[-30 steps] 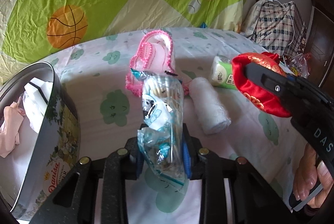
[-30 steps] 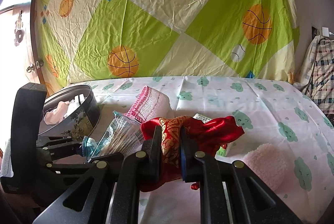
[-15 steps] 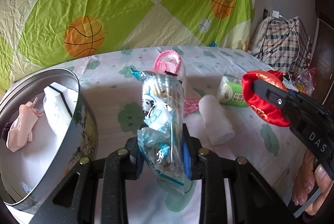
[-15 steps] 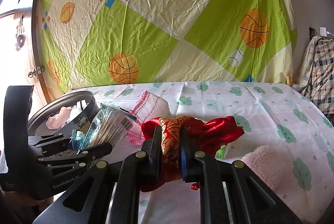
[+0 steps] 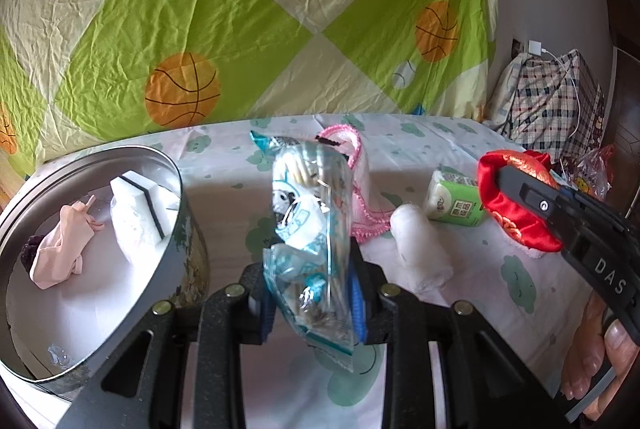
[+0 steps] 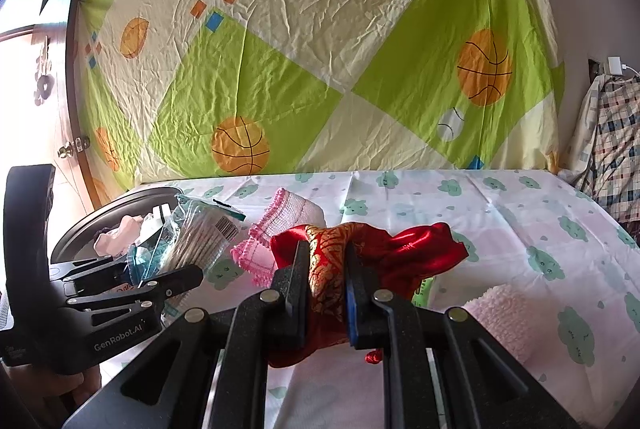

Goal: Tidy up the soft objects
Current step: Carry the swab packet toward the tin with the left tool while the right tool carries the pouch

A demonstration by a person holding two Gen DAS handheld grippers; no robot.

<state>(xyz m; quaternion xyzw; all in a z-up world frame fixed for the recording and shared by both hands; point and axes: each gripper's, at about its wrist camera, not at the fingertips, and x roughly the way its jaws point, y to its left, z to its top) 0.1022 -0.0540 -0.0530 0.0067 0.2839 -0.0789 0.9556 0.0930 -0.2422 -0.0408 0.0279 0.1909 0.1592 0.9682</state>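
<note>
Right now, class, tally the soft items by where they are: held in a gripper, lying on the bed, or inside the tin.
Held: 2, cotton swab packet, red pouch
On bed: 3, pink cloth, white roll, tissue pack
In tin: 2, white sponge, pink fabric
Total: 7

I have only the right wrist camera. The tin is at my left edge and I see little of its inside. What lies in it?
Observer: The left wrist view shows the tin holding a pale pink cloth and a white sponge block.
Operator: Is the swab bag over the tin?
Observer: No. The left gripper holds the swab bag beside the rim, over the bedsheet.
Operator: What hides behind my red pouch?
Observer: A green tissue pack, lying on the bed.
</note>
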